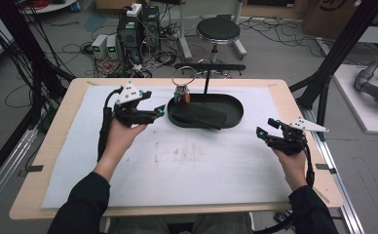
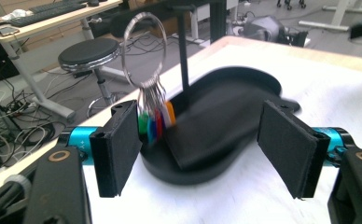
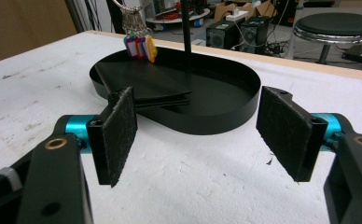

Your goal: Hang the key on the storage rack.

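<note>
High view has the whole setup: wooden table [image 1: 294, 105] with a white foam mat [image 1: 187, 161] over most of it, and the black oval tray [image 1: 233, 109] sitting toward the far middle. Inside the tray there's a flat black pouch [image 1: 199, 116], lying propped against the left end. A thin black stand [image 1: 207, 78] rises from the tray, and a big metal key ring [image 1: 183, 76] hangs off its crossbar with a bunch of colored tags [image 1: 181, 95] dangling just above the tray's left end.

My left gripper [image 1: 157, 113] is up off the mat just left of the tray, pointing at it. Its pads are spread wide with nothing between them; in the left gripper view the tags [image 2: 156, 122] sit right beside the left pad, though that shot's a bit blurry so I can't swear they're not touching.

My right gripper [image 1: 267, 127] hovers over the mat's right side, well apart from the tray, fingers also spread and holding nothing.
</note>
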`<state>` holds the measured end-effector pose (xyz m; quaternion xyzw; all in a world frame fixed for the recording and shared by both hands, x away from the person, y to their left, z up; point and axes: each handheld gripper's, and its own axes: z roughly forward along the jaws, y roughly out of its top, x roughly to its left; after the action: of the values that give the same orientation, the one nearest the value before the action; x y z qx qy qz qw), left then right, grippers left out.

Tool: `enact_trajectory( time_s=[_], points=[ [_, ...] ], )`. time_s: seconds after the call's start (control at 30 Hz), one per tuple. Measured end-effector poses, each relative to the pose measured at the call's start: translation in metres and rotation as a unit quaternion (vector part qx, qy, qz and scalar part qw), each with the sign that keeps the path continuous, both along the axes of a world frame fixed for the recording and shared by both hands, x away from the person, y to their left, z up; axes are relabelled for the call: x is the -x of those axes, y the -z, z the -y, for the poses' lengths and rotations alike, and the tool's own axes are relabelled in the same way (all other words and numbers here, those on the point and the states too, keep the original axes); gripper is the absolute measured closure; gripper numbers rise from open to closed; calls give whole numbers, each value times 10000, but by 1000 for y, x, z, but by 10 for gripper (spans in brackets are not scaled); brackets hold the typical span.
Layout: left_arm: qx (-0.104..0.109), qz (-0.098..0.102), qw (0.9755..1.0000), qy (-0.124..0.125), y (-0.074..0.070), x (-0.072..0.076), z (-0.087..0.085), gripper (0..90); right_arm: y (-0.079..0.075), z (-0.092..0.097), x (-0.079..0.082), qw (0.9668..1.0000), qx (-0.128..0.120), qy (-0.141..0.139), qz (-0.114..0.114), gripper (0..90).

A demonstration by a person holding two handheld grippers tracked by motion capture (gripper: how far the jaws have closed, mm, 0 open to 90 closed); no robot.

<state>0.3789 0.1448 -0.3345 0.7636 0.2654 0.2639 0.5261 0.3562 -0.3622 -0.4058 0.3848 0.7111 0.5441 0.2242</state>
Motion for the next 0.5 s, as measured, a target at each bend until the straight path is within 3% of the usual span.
enact_trajectory(
  time_s=[0.2,0.37,0.5],
  points=[
    [52,5,10000,5,25,41,-14,294,-1,1,4,10000,17,30,-9,292],
    [25,-170,9998,111,47,62,-27,294,-2,0,6,10000,8,68,-23,292],
    [237,-216,9995,64,71,74,-41,295,-2,-3,7,9999,105,32,-46,292]
  ],
)
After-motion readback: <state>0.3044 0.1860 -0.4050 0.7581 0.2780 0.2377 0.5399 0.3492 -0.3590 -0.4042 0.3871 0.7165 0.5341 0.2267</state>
